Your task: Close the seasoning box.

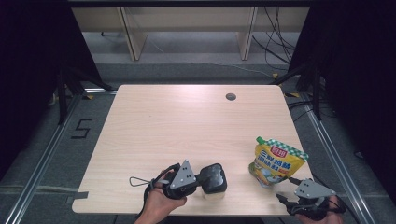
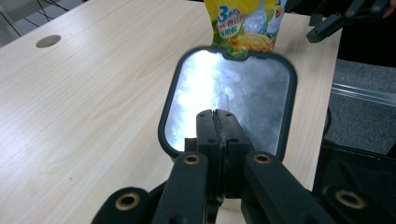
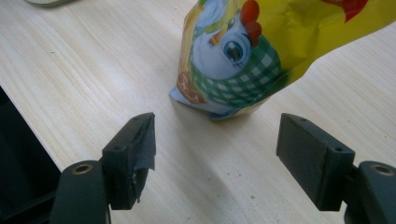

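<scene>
The left hand-held gripper (image 2: 218,122) is clamped on the near rim of a black lid (image 2: 229,93) with a clear, fogged pane, holding it out flat ahead of its jaws; a pinch that thin could let the lid pivot or slip free and drop to the counter (image 1: 163,126). The right hand-held gripper (image 3: 217,149) stands wide open, the yellow pouch (image 3: 243,56) upright just ahead of and between its jaws, untouched; closing low on the soft base could crumple it or tip it over the near counter edge.
</scene>
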### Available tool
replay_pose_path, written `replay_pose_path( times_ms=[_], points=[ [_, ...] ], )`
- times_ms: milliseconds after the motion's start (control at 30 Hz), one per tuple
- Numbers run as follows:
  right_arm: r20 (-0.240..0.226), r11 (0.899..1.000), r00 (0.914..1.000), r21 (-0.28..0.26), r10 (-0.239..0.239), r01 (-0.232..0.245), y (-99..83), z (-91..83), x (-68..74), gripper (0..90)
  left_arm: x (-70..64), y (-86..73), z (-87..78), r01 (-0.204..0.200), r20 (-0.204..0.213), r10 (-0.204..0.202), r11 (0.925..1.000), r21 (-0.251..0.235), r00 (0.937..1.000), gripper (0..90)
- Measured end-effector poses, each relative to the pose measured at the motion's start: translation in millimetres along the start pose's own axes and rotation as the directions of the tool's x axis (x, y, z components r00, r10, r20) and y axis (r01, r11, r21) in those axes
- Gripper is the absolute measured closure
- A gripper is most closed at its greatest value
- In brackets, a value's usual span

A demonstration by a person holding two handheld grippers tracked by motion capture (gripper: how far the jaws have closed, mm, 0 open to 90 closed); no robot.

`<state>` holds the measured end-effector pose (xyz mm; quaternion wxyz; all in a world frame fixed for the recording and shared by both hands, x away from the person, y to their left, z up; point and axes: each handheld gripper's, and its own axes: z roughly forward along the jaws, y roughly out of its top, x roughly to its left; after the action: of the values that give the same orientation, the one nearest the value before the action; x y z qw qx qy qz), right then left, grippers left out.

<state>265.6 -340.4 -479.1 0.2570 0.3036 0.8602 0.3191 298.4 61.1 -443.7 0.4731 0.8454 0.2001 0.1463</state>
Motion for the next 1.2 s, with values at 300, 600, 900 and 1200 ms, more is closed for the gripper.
replay_pose_path(
  times_ms=[300, 600, 900, 1200],
  points=[
    [-0.002, 1.000, 1.0000, 0.003, 0.002, -0.002, 0.1, -0.2, 0.0, 29.2, 1.2, 0.6, 0.7, 0.014, 0.009, -0.014, 0.9997, -0.021, 0.9999, 83.7],
    [-0.004, 1.000, 0.9999, 0.007, 0.016, -0.016, 0.6, -0.6, 0.5, 29.2, 6.7, 5.6, -17.6, 0.078, 0.031, -0.076, 0.9950, -0.063, 0.9966, 51.5],
    [-0.004, 1.000, 0.9999, 0.008, 0.014, -0.014, 0.7, -0.4, 0.4, 29.2, 9.3, -7.8, -32.5, 0.096, -0.014, -0.097, 0.9933, -0.065, 0.9952, 31.7],
    [-0.002, 1.000, 0.9999, 0.010, 0.013, -0.013, 0.8, 0.4, 0.8, 29.2, 15.6, -28.3, -41.1, 0.144, -0.034, -0.146, 0.9878, -0.060, 0.9887, 28.8]
  ],
)
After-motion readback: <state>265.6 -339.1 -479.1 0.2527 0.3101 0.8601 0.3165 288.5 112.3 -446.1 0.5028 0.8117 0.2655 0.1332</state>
